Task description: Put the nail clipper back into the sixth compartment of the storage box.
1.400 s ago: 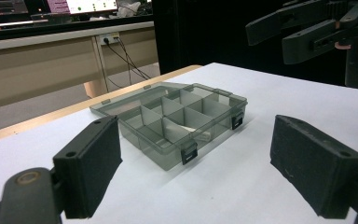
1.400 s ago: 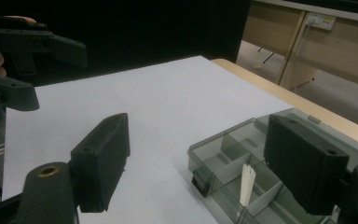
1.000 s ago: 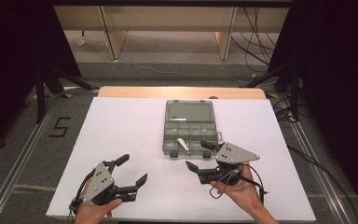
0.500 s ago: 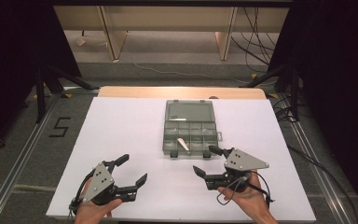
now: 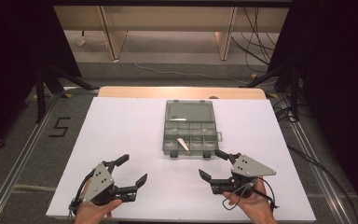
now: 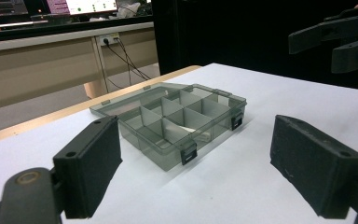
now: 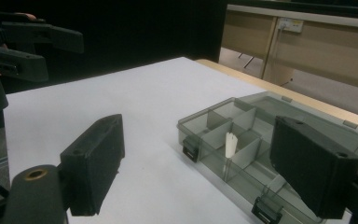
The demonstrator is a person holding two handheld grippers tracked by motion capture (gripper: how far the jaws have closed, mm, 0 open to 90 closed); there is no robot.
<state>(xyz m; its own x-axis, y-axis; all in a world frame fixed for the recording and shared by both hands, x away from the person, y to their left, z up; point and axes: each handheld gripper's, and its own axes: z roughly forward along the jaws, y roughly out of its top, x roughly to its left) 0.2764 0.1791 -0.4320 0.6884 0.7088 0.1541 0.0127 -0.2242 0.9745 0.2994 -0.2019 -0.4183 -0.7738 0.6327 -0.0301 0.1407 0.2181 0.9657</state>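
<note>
- The left gripper (image 5: pixel 130 171) is hovering over the near left part of the white table (image 5: pixel 121 126), held by the person's left hand (image 5: pixel 93 210), with its jaws standing wide apart and gripping nothing.
- The right gripper (image 5: pixel 213 164) is hovering over the near right part of the table, held by the person's right hand (image 5: pixel 249 205), and its jaws too are spread wide and carrying nothing.
- A grey three-cornered plate is riding on top of each gripper, and a black cable is looping down beside the right hand.
- The compartment box (image 5: pixel 189 128), a smoky translucent plastic organiser, is lying flat at the middle of the table, farther from the person than both grippers and touching neither.
- Its lid is lying open and flat on the far side, while the divided tray is facing the person with two black latches on its near edge.
- The right gripper is sitting nearer to the box than the left one, with its farther jaw tip just beside the box's near right corner in the high view.
- A small white piece (image 5: pixel 183 145) is lying slantwise in a near-row compartment, towards the middle of the tray.
- In the right gripper view, the white piece (image 7: pixel 230 144) is leaning against a divider inside the compartment box (image 7: pixel 261 140), which is showing between the two black jaws.
- In the left gripper view, the compartment box (image 6: pixel 172 121) is sitting ahead between the wide jaws, and the right gripper (image 6: pixel 349 42) is showing at the upper right, well apart from the box.
</note>
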